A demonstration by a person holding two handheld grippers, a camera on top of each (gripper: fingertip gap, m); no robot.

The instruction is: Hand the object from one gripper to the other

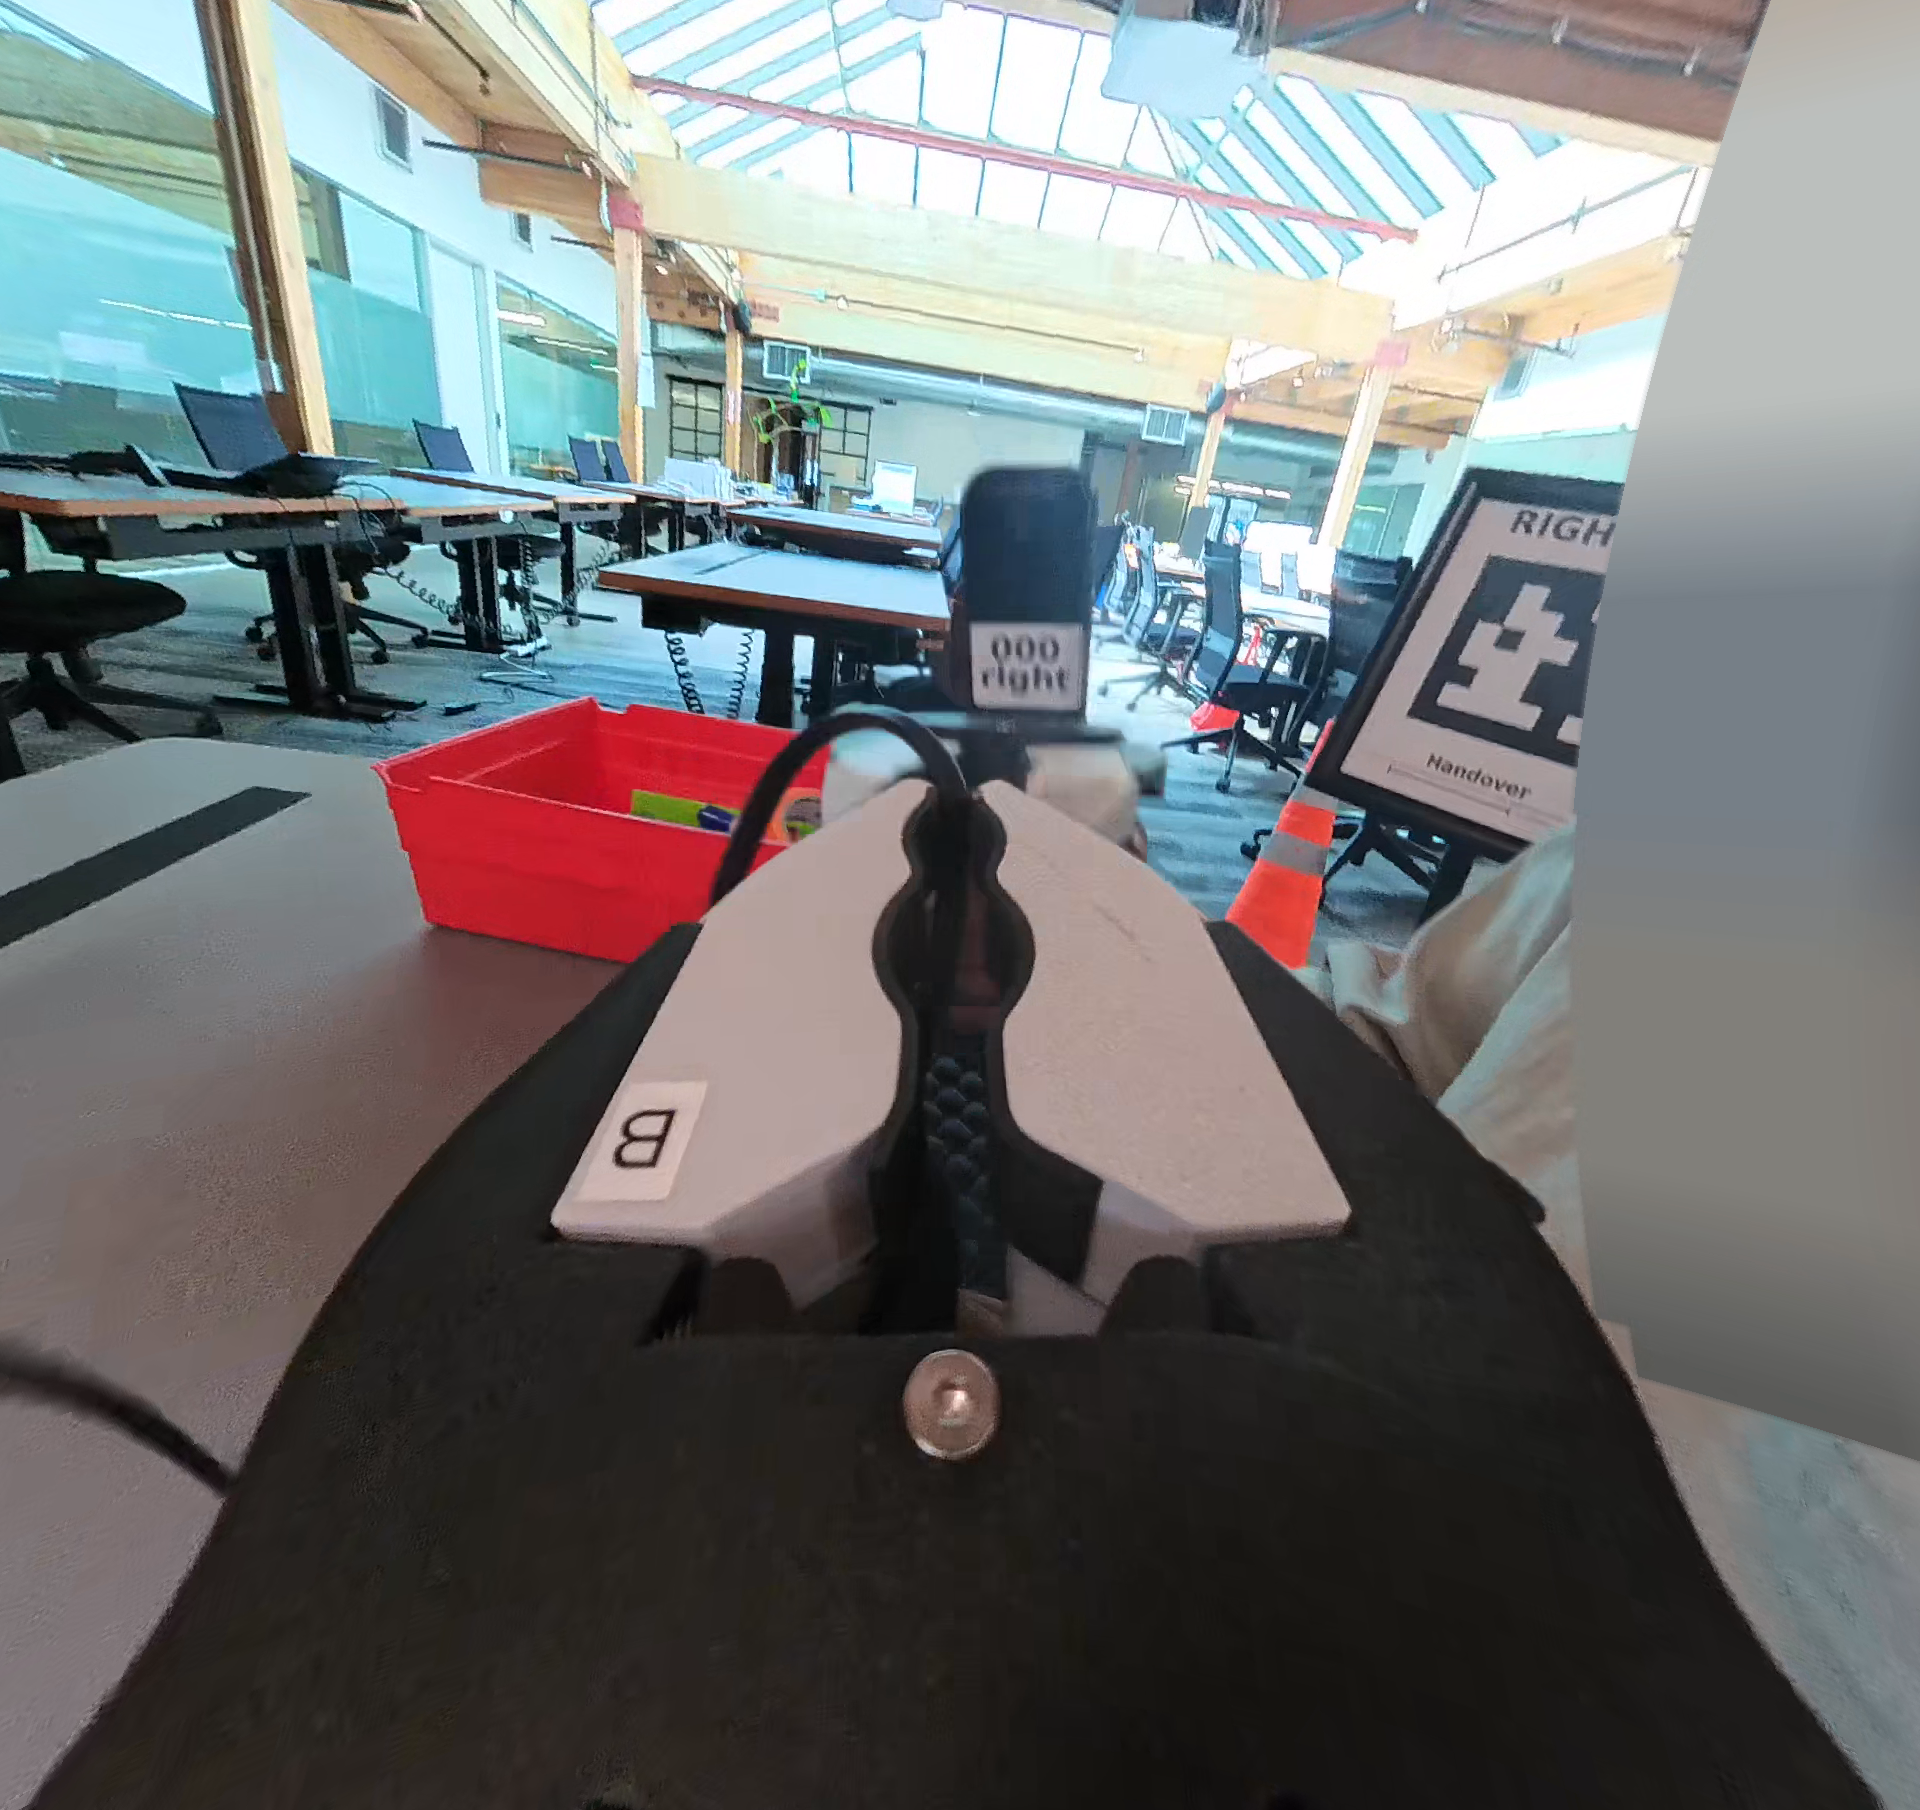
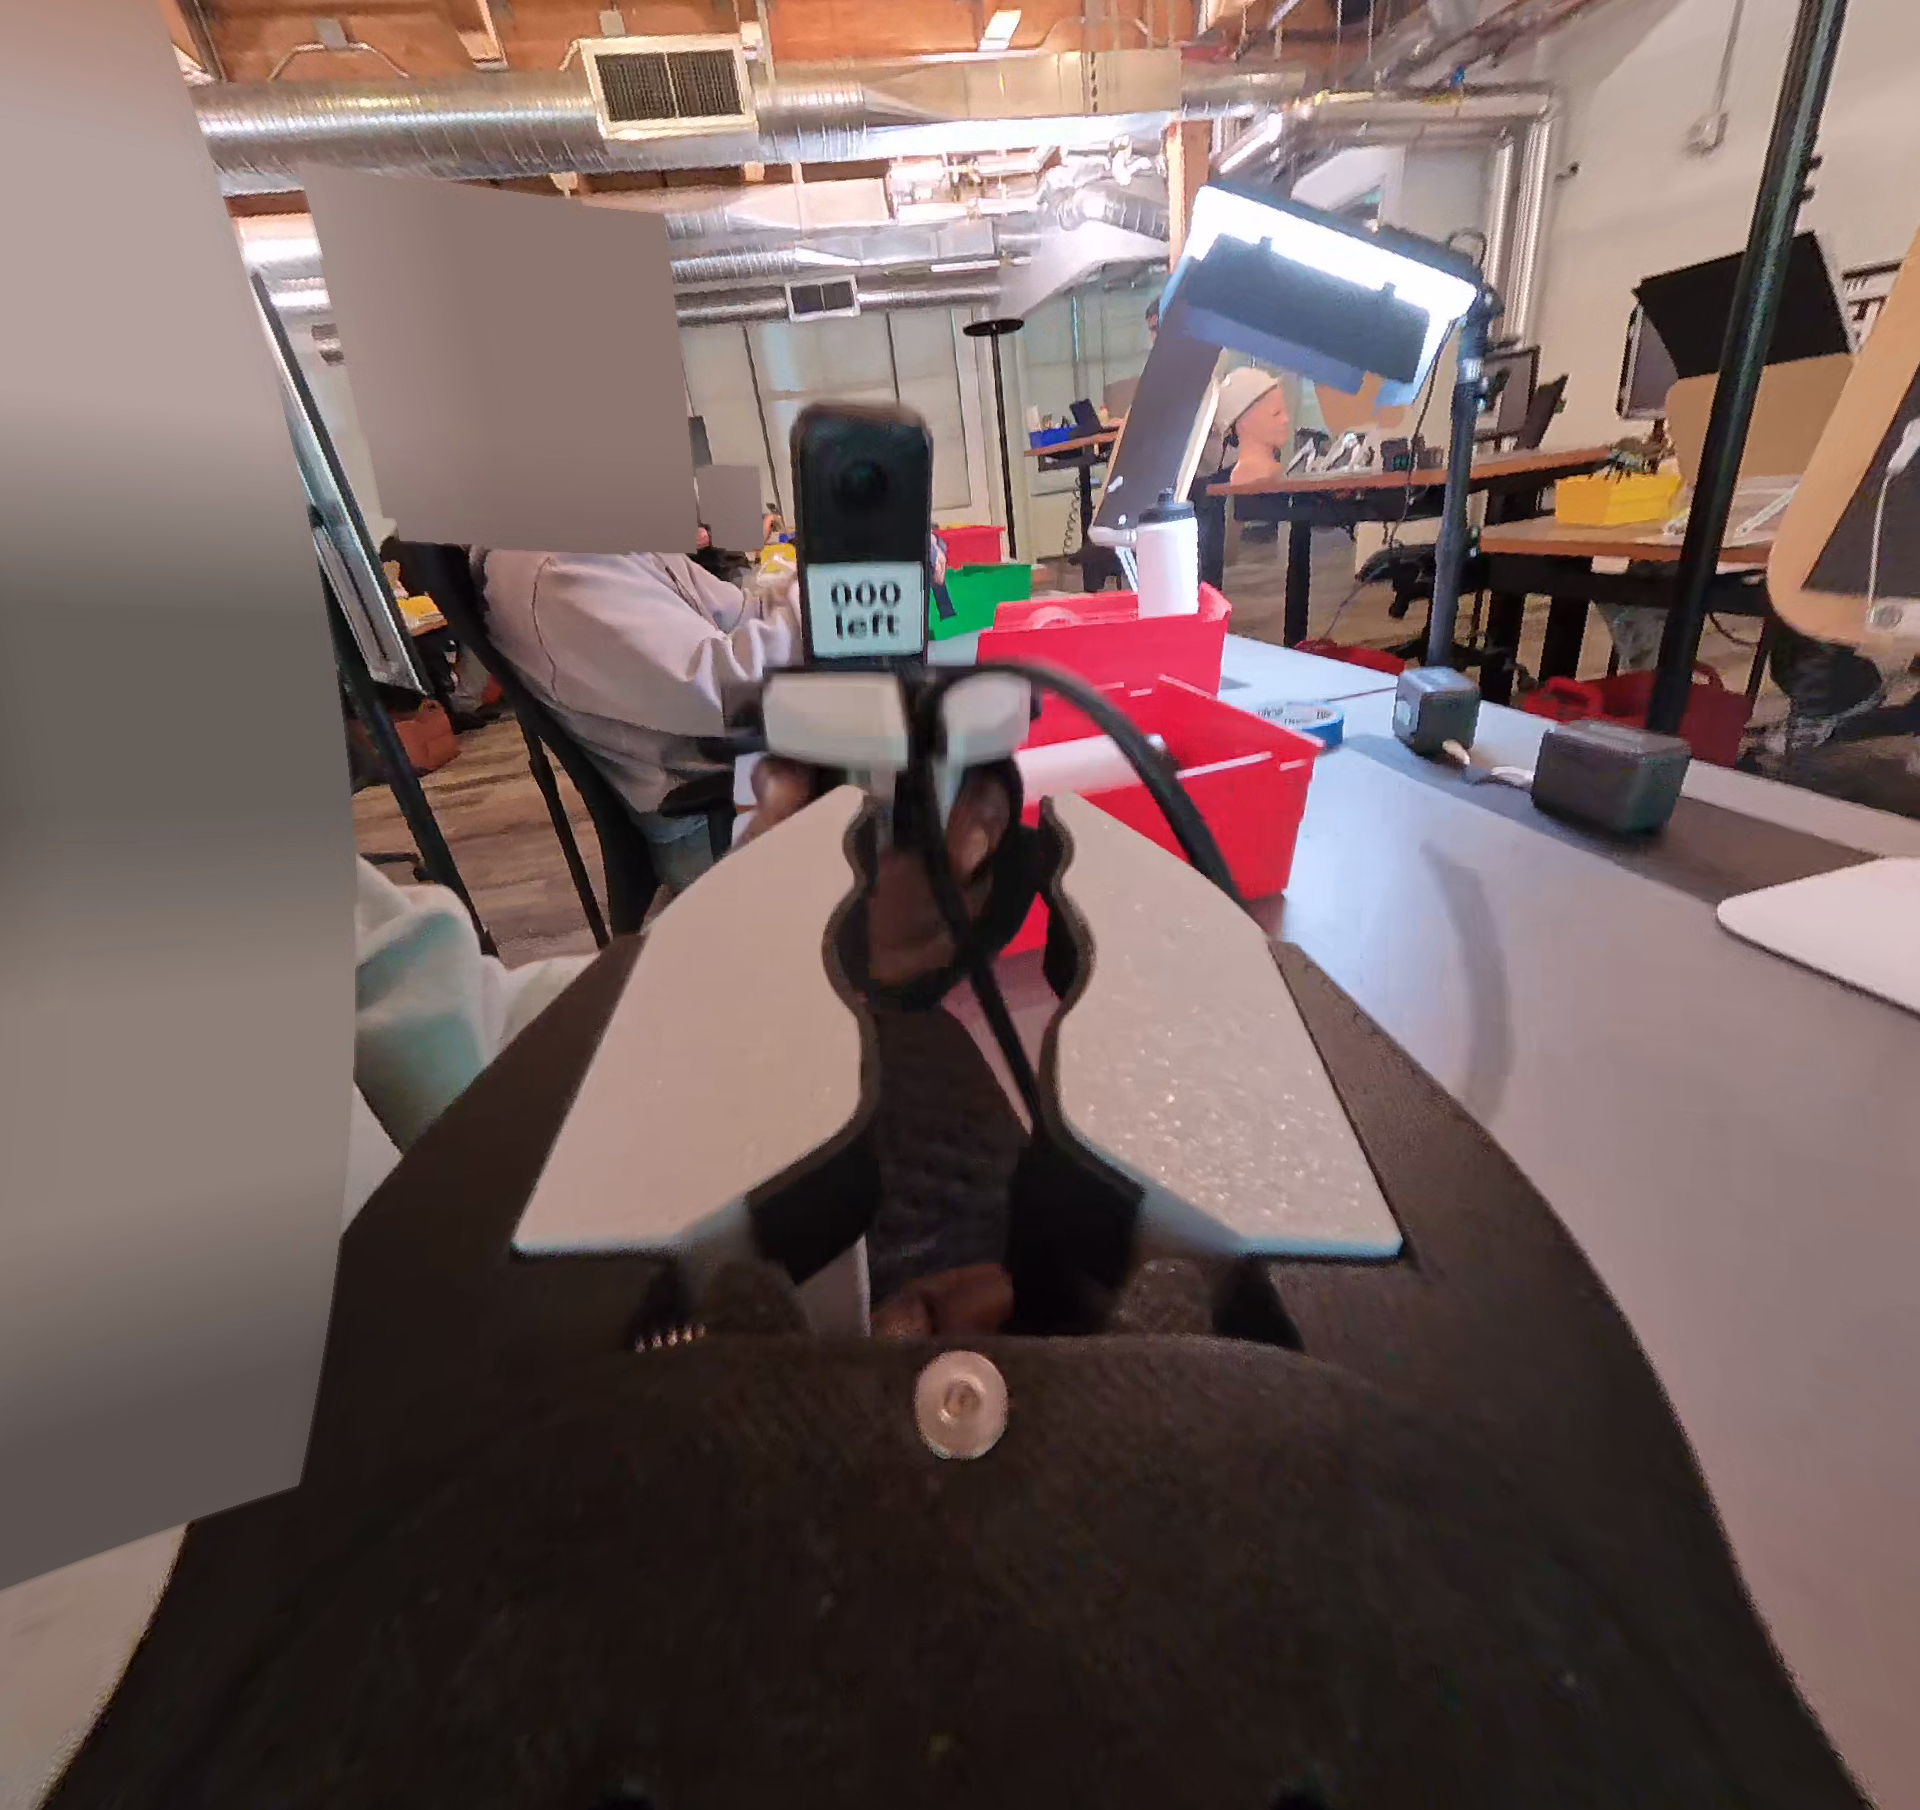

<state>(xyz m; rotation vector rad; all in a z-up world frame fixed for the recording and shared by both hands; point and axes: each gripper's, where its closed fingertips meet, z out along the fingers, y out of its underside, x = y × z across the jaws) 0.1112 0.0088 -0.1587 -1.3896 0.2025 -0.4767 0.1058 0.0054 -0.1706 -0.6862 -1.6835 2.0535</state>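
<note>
A black cable (image 1: 831,752) is the object. My left gripper (image 1: 956,810) is shut on it; the cable loops out of the grey fingertips and runs back between the fingers. My right gripper (image 1: 971,768) faces it head on, with its white tips apart on either side of the left gripper's tip. In the right wrist view my right gripper (image 2: 956,815) is open, and the cable (image 2: 1143,752) runs from the shut left gripper (image 2: 925,721) down through the gap between the right fingers, which do not clamp it. Both grippers are held above the grey table (image 1: 208,1033).
A red bin (image 1: 520,846) with small items stands on the table ahead of the left gripper. An orange cone (image 1: 1288,877) and a marker board on an easel (image 1: 1486,659) stand to the right. Red bins (image 2: 1195,784), two grey blocks (image 2: 1610,773) and a seated person (image 2: 613,638) lie beyond. Only a small space, under 4 cm, lies between the two pairs of fingers.
</note>
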